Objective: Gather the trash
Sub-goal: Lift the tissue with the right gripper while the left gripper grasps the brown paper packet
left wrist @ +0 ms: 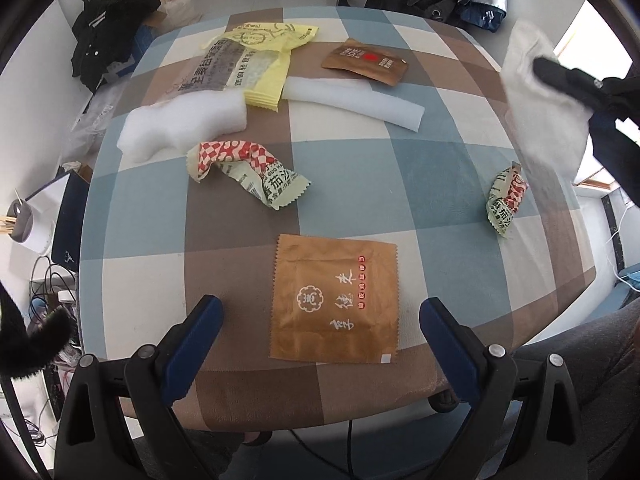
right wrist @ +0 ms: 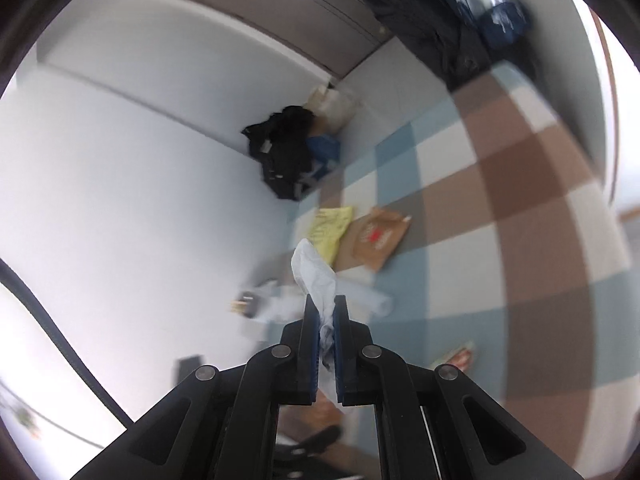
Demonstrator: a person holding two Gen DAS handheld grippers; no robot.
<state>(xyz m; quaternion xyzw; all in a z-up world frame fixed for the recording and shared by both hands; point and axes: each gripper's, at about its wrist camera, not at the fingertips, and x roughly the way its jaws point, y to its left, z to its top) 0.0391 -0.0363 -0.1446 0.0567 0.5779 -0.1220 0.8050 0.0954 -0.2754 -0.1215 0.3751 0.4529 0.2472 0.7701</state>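
The left gripper [left wrist: 320, 320], jaws wide, straddles the brown packet [left wrist: 335, 300] — flat, directly ahead — while the right gripper [right wrist: 327, 312] clamps a white tissue [right wrist: 314, 276].

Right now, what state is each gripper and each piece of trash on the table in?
Left hand-held gripper: open, empty, above the brown packet.
Right hand-held gripper: shut on a white tissue.
Brown packet: flat, near the table edge.
Red-checked wrapper: crumpled, torn open.
Small wrapper: crumpled.
Foam strip: lying flat.
Foam chunk: lying loose.
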